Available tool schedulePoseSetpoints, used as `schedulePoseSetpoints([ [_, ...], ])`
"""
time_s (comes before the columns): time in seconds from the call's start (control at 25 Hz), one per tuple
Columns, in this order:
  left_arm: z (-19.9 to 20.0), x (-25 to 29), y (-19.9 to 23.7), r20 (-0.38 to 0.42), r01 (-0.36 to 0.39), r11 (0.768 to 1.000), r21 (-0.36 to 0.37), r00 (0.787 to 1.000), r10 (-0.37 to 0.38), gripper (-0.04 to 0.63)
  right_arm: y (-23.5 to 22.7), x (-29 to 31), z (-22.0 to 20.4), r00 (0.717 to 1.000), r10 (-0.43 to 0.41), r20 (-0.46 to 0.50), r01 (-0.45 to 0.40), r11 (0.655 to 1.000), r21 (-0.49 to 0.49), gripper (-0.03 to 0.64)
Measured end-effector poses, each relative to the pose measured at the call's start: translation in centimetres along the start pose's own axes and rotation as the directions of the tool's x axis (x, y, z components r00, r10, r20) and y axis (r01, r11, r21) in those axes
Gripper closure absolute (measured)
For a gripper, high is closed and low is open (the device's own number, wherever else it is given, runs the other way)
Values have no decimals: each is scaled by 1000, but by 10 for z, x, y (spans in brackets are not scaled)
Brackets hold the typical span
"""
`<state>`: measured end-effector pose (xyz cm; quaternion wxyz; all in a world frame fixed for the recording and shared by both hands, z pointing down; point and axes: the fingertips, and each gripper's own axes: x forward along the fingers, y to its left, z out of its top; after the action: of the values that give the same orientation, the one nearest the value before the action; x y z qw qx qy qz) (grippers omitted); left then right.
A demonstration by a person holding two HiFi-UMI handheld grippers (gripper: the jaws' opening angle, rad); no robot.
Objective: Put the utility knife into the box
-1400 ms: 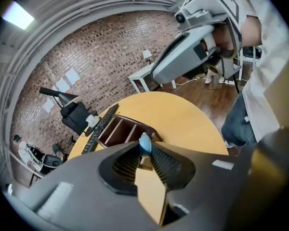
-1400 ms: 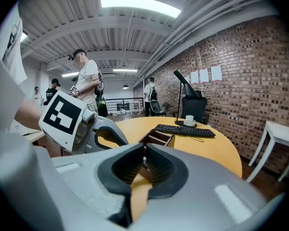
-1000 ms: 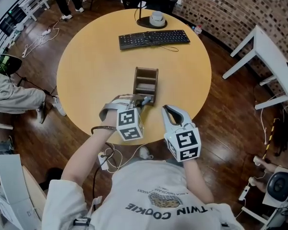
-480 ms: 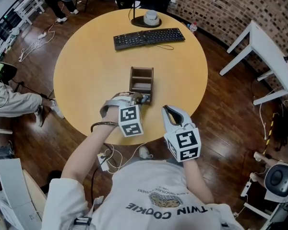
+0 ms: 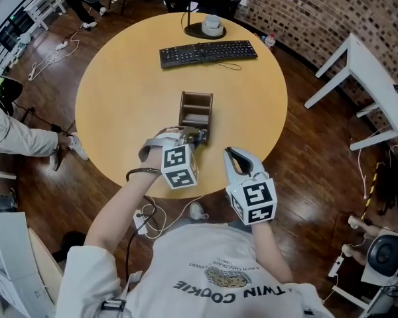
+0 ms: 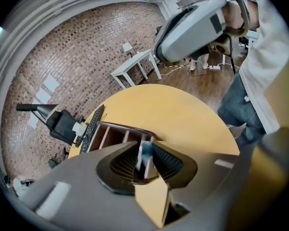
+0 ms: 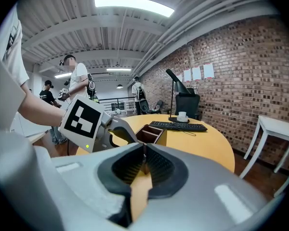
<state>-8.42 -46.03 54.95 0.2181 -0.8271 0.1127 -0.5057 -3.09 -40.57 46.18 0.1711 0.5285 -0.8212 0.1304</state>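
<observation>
Changed since a second ago: the left gripper [image 5: 191, 140] has just been opening its jaws, and both hands have kept their places by the box [image 5: 196, 105].

- Utility knife [image 6: 145, 155]: pale blue and white, upright between the left gripper's jaws at the near-right corner of the box. It is over the box's nearest compartment. Whether its tip rests on the compartment floor cannot be told.
- Left gripper: jaws parted and grip let go, with the knife standing in the narrow gap between the pads. The gripper points steeply down at the near end of the box.
- Box: brown, open-topped and divided into compartments, its long side running away from the person.
- Right gripper [image 7: 144, 150]: jaws pressed together with nothing between them. It sits on the near side of the box, to the right, clear of it.
- Table [image 5: 119, 98]: round, yellow-topped, carrying the box near its middle.
- Keyboard [image 5: 208, 52]: black, lying crosswise on the table, well beyond the far end of the box.
- White table [image 5: 368, 71]: on the wooden floor, far to the right of the box.
</observation>
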Motion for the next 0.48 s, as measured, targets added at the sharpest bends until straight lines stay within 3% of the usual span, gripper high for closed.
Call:
schedulePoseSetpoints([
  [0.48,28,-29,-14,5,-87,992,-92,996,88,489,-1,-32,-8,997,72,21,-72,997,-8,601],
])
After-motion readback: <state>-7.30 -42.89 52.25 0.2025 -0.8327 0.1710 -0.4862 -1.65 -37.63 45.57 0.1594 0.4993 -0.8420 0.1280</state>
